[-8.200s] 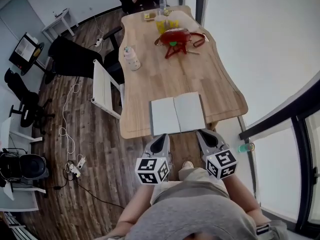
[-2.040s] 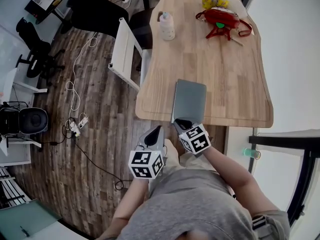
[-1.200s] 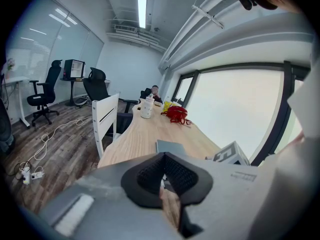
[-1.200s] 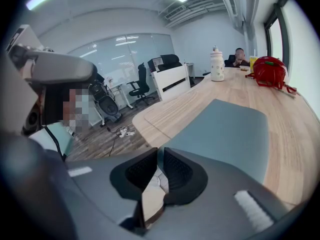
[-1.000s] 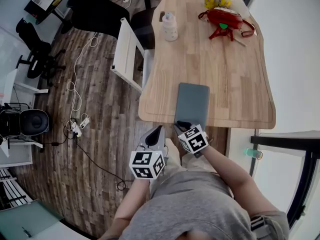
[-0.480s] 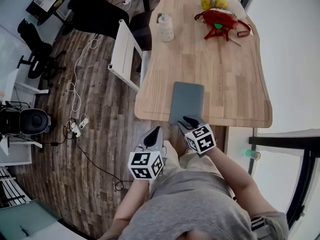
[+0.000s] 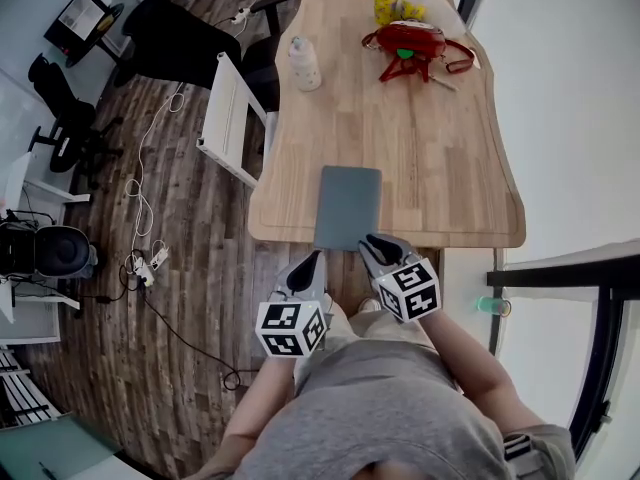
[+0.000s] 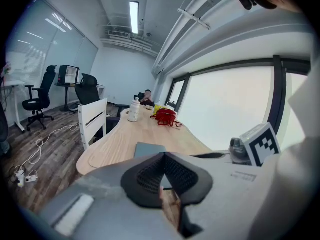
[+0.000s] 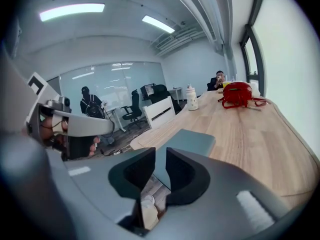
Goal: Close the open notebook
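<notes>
The notebook (image 7: 348, 206) lies closed, grey cover up, on the wooden table (image 7: 430, 148) near its front edge. It also shows in the left gripper view (image 8: 150, 149) and the right gripper view (image 9: 192, 140). My right gripper (image 7: 378, 244) hangs just short of the notebook's near edge, apart from it. Its jaws (image 9: 160, 159) are closing with a narrow gap and nothing between them. Off the table's edge to the left, my left gripper (image 7: 312, 264) is shut (image 8: 161, 156) on nothing.
A red bag (image 7: 405, 40), a white bottle (image 7: 304, 65) and yellow items (image 7: 385, 8) stand at the table's far end, where a person (image 8: 146, 98) sits. A white chair (image 7: 228, 118) stands at the table's left side. Cables (image 7: 140, 258) trail on the wooden floor.
The notebook, open in the earliest frame, lies closed. My right gripper has drawn back from its near edge toward me and risen. The left gripper has shifted slightly.
</notes>
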Motion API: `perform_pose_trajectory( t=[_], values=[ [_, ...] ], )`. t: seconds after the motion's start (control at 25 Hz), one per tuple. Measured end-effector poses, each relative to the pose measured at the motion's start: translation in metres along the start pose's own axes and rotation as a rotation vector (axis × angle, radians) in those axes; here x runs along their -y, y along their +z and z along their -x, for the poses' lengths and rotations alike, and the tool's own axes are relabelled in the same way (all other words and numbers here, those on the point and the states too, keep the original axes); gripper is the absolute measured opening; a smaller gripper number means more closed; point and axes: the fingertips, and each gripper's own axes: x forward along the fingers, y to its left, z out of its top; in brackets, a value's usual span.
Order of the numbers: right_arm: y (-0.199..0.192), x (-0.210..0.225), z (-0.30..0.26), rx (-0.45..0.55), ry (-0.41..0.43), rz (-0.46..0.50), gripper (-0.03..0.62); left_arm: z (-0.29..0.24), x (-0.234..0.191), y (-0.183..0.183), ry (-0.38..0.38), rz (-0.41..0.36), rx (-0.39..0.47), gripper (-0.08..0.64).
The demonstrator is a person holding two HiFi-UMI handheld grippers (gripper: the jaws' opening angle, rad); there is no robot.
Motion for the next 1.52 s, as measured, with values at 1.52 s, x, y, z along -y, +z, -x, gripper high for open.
perform_pose_trajectory(
  t=[1.52],
  values=[
    [0.010, 0.044, 0.122, 0.234, -0.185, -0.023, 0.000, -0.010, 0.080, -0.010, -0.094, -0.085, 0.025, 0.003]
  ],
)
